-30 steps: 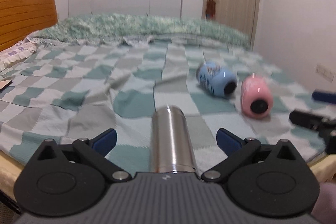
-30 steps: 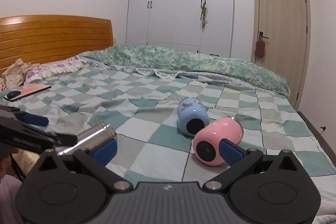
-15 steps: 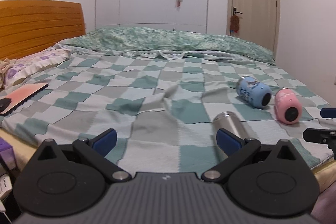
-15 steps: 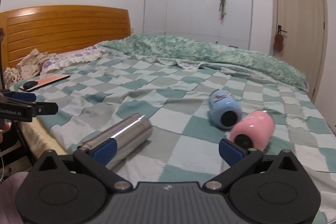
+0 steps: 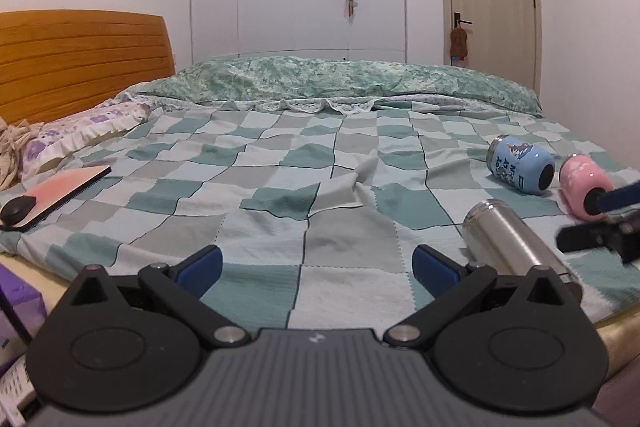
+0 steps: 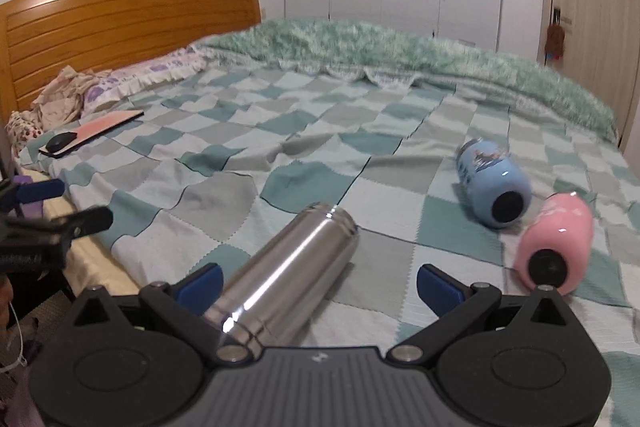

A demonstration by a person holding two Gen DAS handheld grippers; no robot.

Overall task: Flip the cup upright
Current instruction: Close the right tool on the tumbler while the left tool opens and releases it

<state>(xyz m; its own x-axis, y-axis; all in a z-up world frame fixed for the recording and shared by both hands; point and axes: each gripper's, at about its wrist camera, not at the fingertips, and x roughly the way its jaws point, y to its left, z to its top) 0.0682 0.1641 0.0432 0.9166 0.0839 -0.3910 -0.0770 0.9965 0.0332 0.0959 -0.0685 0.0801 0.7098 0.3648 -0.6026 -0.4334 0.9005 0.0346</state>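
Note:
A steel cup [image 6: 288,271] lies on its side on the checked bedspread near the front edge; it also shows in the left wrist view [image 5: 516,243]. A blue cup [image 6: 494,183] and a pink cup [image 6: 554,247] lie on their sides to the right, also in the left wrist view as the blue cup [image 5: 520,163] and the pink cup [image 5: 584,183]. My right gripper [image 6: 318,281] is open, with the steel cup between its fingers, nearer the left one. My left gripper [image 5: 318,265] is open and empty, left of the steel cup.
A pink tablet with a black mouse [image 5: 60,193] lies at the bed's left edge. Pillows [image 5: 80,131] and a wooden headboard [image 5: 80,63] stand at the left. A folded green quilt [image 5: 340,79] runs along the far side. Wardrobe and door stand behind.
My left gripper has swung left, off the steel cup. My right gripper has moved left from the pink cup and now straddles the steel cup. The cups have not moved.

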